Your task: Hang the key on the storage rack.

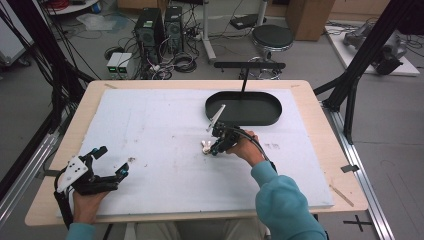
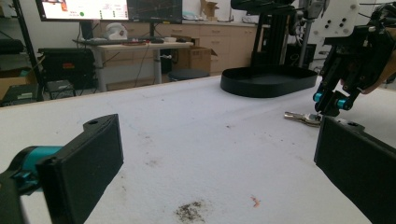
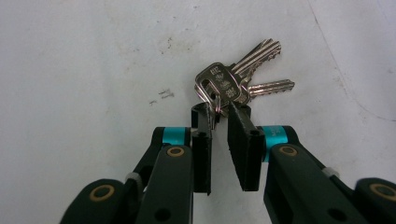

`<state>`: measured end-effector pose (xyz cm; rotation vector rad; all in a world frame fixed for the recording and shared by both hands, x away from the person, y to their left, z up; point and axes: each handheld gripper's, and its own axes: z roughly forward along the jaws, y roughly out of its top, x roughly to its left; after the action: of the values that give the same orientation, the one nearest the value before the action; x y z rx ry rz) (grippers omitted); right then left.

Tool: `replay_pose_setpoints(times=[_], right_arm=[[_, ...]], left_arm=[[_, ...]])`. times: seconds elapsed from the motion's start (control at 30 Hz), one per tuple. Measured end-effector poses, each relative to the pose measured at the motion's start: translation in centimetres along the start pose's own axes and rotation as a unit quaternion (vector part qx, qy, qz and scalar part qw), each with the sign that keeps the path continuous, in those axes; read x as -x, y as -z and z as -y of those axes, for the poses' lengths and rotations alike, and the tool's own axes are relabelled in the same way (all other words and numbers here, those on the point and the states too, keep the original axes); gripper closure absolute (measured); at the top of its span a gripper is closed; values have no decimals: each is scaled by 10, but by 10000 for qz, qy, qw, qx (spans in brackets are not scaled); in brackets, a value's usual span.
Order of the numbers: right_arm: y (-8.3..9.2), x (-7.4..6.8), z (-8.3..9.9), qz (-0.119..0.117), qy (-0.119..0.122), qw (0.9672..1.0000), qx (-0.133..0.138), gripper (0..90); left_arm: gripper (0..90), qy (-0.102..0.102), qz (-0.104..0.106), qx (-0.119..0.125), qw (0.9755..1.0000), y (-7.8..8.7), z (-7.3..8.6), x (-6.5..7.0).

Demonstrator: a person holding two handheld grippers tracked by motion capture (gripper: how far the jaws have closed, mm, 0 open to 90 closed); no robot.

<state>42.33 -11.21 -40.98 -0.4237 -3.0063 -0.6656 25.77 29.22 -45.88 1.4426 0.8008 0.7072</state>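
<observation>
- Your right gripper (image 1: 214,145) sits near the middle of the white foam mat (image 1: 160,125), a little toward its right half, tipped down at a bunch of keys (image 3: 236,81).
- In the right gripper view, its jaws are drawn close together with a narrow gap; the key ring sits at the very tips, against the left jaw, and the key blades fan out beyond them onto the mat. I cannot tell whether the jaws actually pinch the ring.
- Your left gripper (image 1: 110,161) rests near the mat's front left corner, jaws spread wide, nothing between them.
- A black oval tray (image 1: 244,109) stands at the mat's far edge, just beyond your right gripper.
- The mat covers a wooden table (image 1: 60,150).
</observation>
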Motion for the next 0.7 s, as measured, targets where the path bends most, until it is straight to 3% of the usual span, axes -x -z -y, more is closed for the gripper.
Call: replay_pose_setpoints(times=[0.5,0.7], right_arm=[[1,-2,-1,45,151,9999,12,875],[0,-3,-2,122,-18,9999,15,888]], left_arm=[[17,8,1,-1,10000,0,0,0],[17,-1,-4,2,10000,0,0,0]])
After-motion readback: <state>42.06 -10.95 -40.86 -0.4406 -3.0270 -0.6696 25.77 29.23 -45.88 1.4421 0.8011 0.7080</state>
